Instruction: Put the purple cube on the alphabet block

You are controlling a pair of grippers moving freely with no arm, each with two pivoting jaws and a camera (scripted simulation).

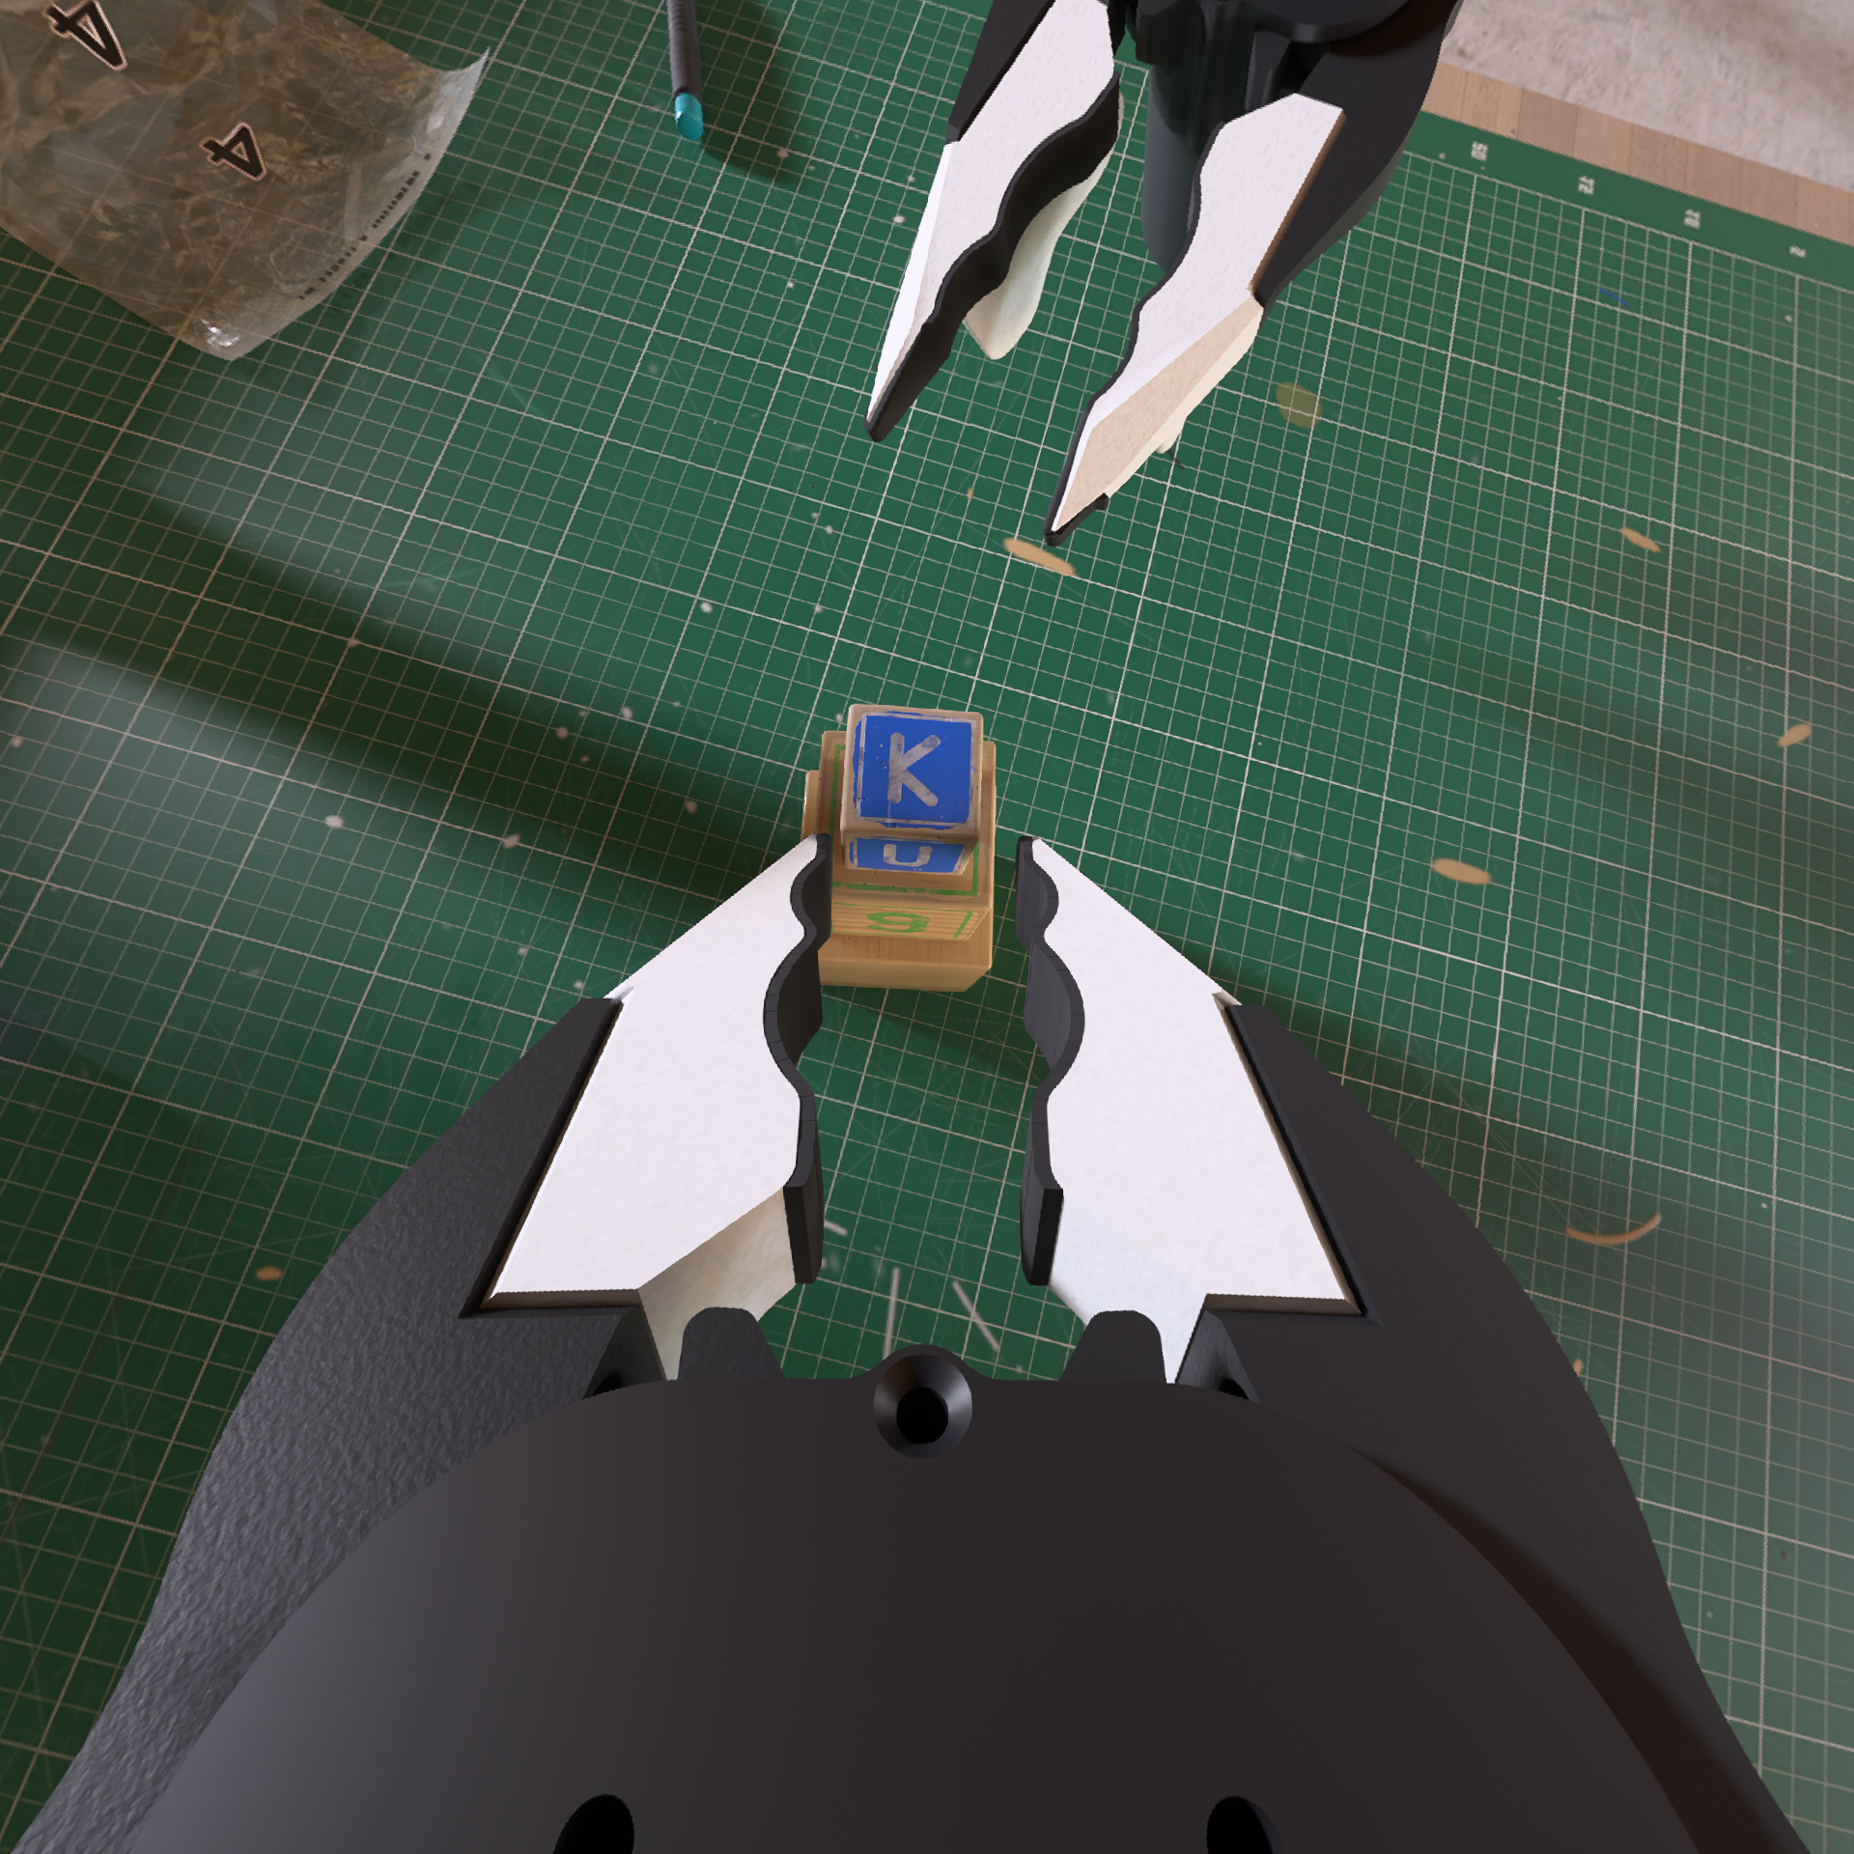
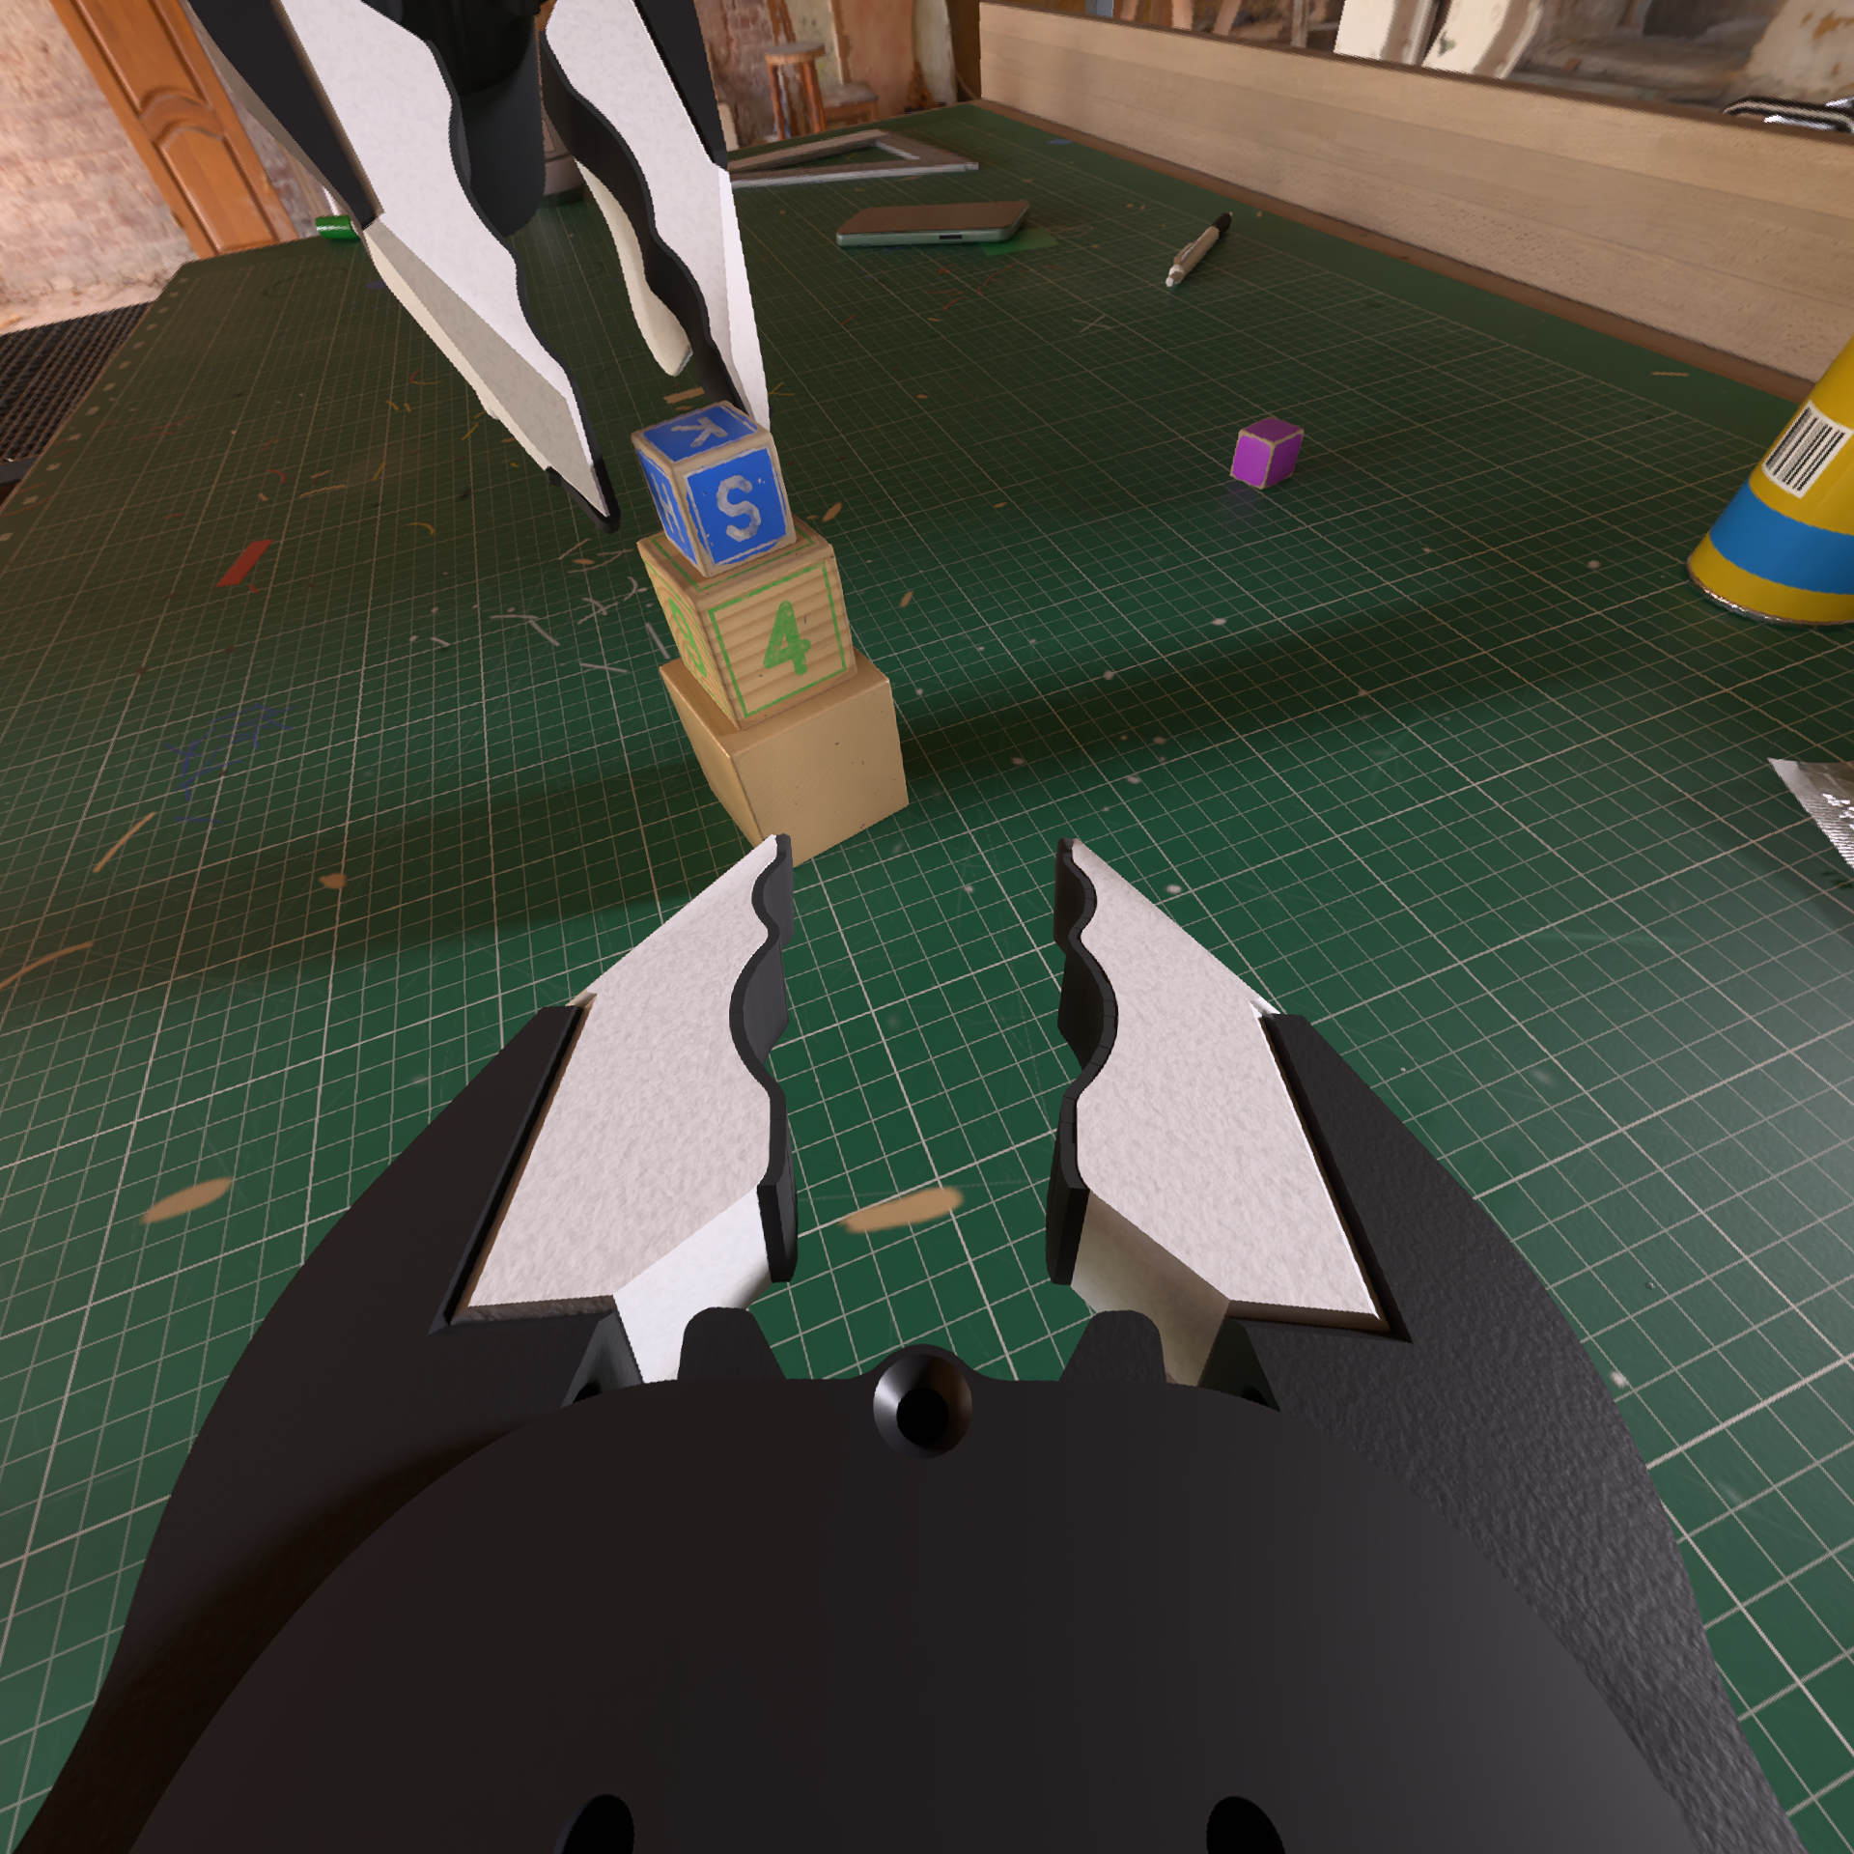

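A blue alphabet block (image 2: 724, 499) tops a stack on a wooden block with green markings (image 2: 773, 637) and a plain wooden block (image 2: 803, 762). The stack shows from above in the left wrist view (image 1: 913, 773). The purple cube (image 2: 1266, 451) lies alone on the green mat, to the right of and beyond the stack; the left wrist view does not show it. My left gripper (image 1: 923, 853) is open and empty, its fingertips on either side of the stack's top (image 2: 677, 464). My right gripper (image 2: 923, 851) is open and empty, low in front of the stack, and also shows in the left wrist view (image 1: 965, 484).
The green cutting mat (image 2: 1304, 903) covers the table. A yellow and blue cone (image 2: 1786, 522) and a foil scrap (image 2: 1826, 813) are at the right. A pen (image 2: 1199, 249), a phone (image 2: 933, 223) and a wooden board (image 2: 1405, 150) lie at the back. A plastic bag (image 1: 201, 150) lies far left.
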